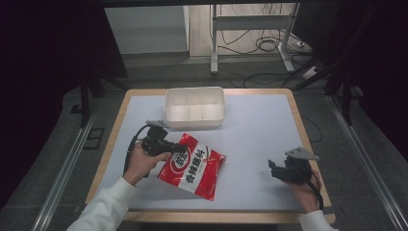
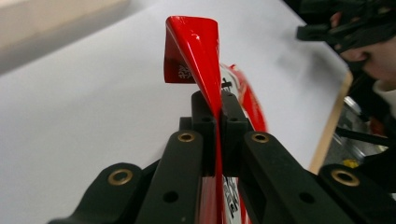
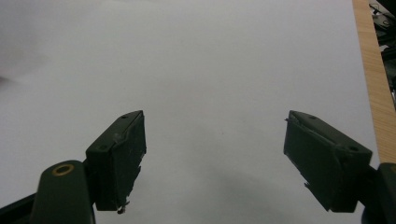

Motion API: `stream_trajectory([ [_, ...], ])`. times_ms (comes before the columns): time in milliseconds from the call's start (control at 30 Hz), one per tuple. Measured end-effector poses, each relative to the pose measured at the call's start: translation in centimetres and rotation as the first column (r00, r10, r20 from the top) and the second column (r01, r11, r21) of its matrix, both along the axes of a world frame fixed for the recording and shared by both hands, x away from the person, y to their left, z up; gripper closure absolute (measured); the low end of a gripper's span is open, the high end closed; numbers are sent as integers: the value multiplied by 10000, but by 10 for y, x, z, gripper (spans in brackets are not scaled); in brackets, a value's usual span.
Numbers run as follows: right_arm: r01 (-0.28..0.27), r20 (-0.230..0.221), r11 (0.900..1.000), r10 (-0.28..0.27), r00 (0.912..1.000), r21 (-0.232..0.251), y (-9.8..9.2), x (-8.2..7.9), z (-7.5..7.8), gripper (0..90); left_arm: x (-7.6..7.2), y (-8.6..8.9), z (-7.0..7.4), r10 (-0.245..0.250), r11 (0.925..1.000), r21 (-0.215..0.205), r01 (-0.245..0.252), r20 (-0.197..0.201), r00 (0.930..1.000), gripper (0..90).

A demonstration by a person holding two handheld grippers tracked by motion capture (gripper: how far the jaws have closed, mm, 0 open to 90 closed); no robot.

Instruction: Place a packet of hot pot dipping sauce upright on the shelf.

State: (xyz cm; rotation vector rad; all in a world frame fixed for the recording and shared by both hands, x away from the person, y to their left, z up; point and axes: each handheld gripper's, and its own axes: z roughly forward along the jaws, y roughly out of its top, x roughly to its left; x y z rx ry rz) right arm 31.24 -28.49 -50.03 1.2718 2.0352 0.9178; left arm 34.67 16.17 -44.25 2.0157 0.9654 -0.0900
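Two tools: the left tool is clamped on a red packet's upper edge, its long axis slanting toward the person. A white bin sits just beyond, probably the goal. The right tool, jaws apart, idles on the surface.

Red snack bag: a white band across its face carries large black Chinese characters, too small in the high view to read with certainty. Above the band sits a round white-and-red logo, its lettering also illegible. In the left gripper view the bag's folded upper corner shows a small patch of black-and-white print, blurred, and more black marks on white appear low between the jaws; neither can be read. No numbers or other signs legible anywhere on the table.
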Motion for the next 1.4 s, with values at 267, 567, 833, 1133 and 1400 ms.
stream_trajectory([
  [267,-213,78,9990,210,9997,393,3,-2,4,211,0,7,31,-187,9989,-424,206,441,9989,885],
  [567,-300,84,9986,297,9995,433,3,-3,4,211,-2,11,64,-151,9997,-191,174,1127,9935,884],
  [833,-321,113,9987,316,9994,405,3,-3,3,212,1,25,80,254,9997,-102,-241,1507,9883,885],
  [1133,-295,91,9990,292,9995,349,4,-3,3,212,7,34,96,485,9985,181,-525,1771,9830,884],
  [1400,-222,36,9994,221,9997,260,4,-2,1,212,26,39,108,777,9943,583,-895,1801,9806,884],
])
